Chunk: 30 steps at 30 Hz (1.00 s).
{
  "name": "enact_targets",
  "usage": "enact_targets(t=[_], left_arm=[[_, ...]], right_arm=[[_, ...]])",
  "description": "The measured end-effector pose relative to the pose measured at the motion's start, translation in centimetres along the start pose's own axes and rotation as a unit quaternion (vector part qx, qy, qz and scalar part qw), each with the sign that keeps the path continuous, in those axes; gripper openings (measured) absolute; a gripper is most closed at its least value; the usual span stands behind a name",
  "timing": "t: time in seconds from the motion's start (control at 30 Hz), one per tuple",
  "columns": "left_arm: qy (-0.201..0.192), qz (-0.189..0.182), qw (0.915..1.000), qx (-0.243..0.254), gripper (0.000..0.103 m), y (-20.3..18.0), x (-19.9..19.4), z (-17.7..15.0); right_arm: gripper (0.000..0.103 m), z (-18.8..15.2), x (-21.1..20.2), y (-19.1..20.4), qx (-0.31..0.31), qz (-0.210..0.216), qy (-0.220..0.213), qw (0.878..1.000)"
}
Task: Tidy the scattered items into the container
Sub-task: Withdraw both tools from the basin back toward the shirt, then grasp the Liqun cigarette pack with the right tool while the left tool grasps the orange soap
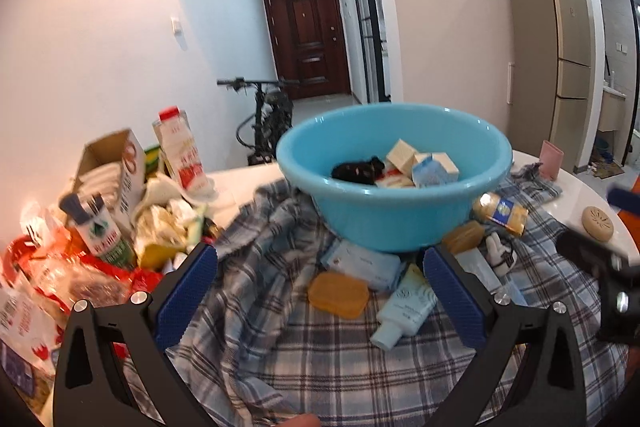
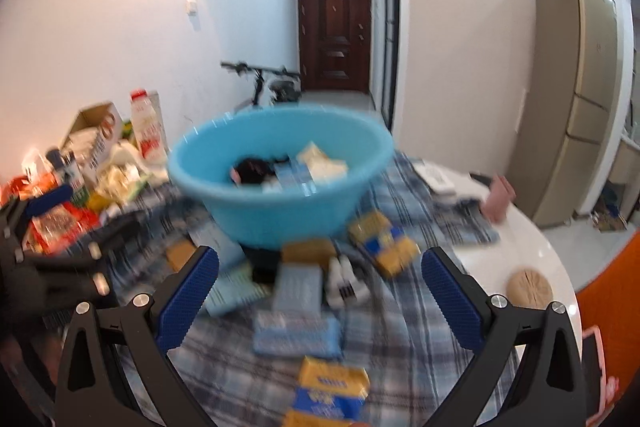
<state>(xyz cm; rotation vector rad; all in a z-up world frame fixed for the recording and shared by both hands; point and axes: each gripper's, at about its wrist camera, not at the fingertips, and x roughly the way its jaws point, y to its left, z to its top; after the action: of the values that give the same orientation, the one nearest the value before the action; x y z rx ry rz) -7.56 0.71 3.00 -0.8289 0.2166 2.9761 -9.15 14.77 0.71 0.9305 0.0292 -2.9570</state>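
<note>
Both your grippers, left (image 1: 320, 269) & right (image 2: 320, 269), gape wide, empty. Orange soap (image 1: 338, 294) lies just ahead of the blue bowl (image 1: 400, 223). Center the fingers on it, then squeeze gently; looks slippery.

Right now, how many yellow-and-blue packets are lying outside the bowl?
2 visible: one packet right of the bowl base, another packet at the near cloth edge. More may hide behind the bowl.
</note>
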Motion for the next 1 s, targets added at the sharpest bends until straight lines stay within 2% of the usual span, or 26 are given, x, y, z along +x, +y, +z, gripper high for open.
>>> enact_targets(t=[0.27,0.4,0.6,0.67,0.73,1.0], left_arm=[[0.015,-0.012,0.9998,0.002,0.103,-0.5,1.5,-1.2],[0.024,-0.018,0.9996,0.002,0.103,-0.5,2.1,-1.7],[0.044,-0.029,0.9985,-0.014,0.103,0.3,3.5,-2.4],[0.056,-0.033,0.9977,-0.019,0.103,0.7,3.9,-2.7],[0.056,-0.034,0.9976,-0.022,0.103,1.1,3.9,-2.8],[0.082,-0.042,0.9956,-0.018,0.103,1.1,4.9,-3.6]], right_arm=[[0.103,-8.3,1.9,-0.7,-0.001,-0.027,0.096,0.995],[0.103,-10.0,2.9,-0.7,0.011,-0.023,0.122,0.992],[0.103,-10.1,3.5,-0.4,0.012,-0.023,0.132,0.991],[0.099,-10.3,3.7,-0.4,0.009,-0.020,0.135,0.991],[0.081,-10.4,3.9,-0.3,0.005,-0.020,0.141,0.990],[0.062,-10.7,3.9,0.3,-0.004,-0.015,0.140,0.990]])
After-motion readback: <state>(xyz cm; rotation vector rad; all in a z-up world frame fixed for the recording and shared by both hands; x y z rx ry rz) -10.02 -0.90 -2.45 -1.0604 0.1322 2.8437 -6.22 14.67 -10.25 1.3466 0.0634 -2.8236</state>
